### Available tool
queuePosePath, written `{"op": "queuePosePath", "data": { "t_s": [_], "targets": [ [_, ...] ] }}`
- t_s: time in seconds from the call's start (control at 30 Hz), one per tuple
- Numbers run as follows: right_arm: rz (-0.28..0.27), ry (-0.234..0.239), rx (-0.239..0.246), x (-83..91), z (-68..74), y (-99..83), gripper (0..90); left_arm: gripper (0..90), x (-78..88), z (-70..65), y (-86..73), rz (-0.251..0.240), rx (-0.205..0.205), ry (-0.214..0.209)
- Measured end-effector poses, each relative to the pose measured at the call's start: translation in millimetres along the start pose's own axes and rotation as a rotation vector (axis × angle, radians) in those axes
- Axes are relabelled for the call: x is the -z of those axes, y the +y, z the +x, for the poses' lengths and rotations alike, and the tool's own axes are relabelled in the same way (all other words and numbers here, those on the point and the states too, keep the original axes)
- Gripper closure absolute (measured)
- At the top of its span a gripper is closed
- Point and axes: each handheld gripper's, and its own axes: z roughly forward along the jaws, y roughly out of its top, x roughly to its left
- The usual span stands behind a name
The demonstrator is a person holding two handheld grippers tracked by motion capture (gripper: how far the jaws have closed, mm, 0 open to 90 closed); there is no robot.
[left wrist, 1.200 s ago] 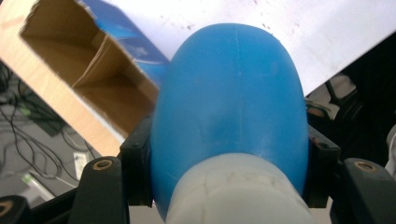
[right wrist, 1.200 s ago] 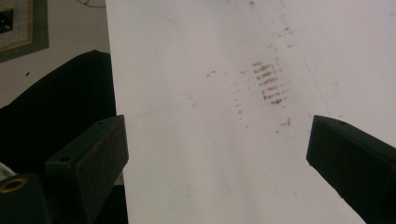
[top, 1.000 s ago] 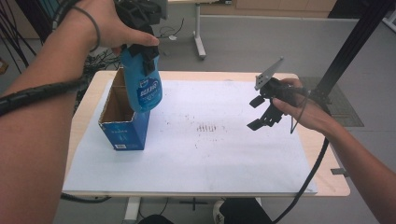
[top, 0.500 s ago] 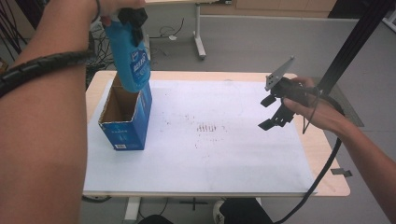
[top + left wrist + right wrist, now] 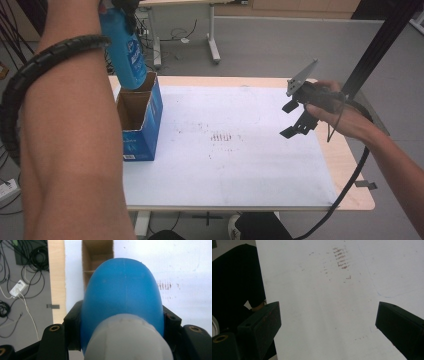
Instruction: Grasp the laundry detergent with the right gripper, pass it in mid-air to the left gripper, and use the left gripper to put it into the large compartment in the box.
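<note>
While the left gripper (image 5: 120, 340) hangs high over the bench's (image 5: 350, 165) far left corner, its fingers (image 5: 75, 322) are clamped on the sides of a blue bottle (image 5: 125, 50), just below the bottle's pale cap (image 5: 127, 340), which is nearest the left gripper view's camera. The bottle hangs bottom down, slightly tilted, with its base right at the far rim of an open blue box (image 5: 142, 125); from the high view I cannot tell whether the base has cleared that rim. The box stands upright near the bench's left edge, on the left margin of a white sheet (image 5: 240, 165) that covers most of the top, and its brown inside looks bare from above. In the left gripper view the box mouth (image 5: 97, 255) lies straight beyond the bottle, with a strip of bare wood beside it and then floor with cables. The right gripper (image 5: 295, 120) is held above the bench's right side, near the far right corner and well apart from the box, its fingers (image 5: 262, 322) spread wide with nothing between them. Below them is plain sheet with a patch of brown smudges (image 5: 225, 136) at its middle. Between box and right gripper the whole middle of the sheet is open. A black post (image 5: 375, 50) rises just behind the right hand.
</note>
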Motion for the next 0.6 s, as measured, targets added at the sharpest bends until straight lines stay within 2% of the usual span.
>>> {"op": "queuePosePath", "data": {
  "t_s": [0.3,0.5,0.6],
  "targets": [
    [0.016,-0.002,0.019,-2.7,4.4,2.1,6.6,37.5,-13.6,23.6,2.5,-0.007,0.099,0.004],
    [0.027,-0.004,0.016,-3.0,2.3,0.0,6.5,37.6,-22.8,34.3,3.7,-0.013,0.14,0.006],
    [0.029,-0.003,0.01,-3.6,1.4,-1.1,6.5,37.6,-27.2,38.4,4.6,-0.011,0.147,0.007]
  ]
}}
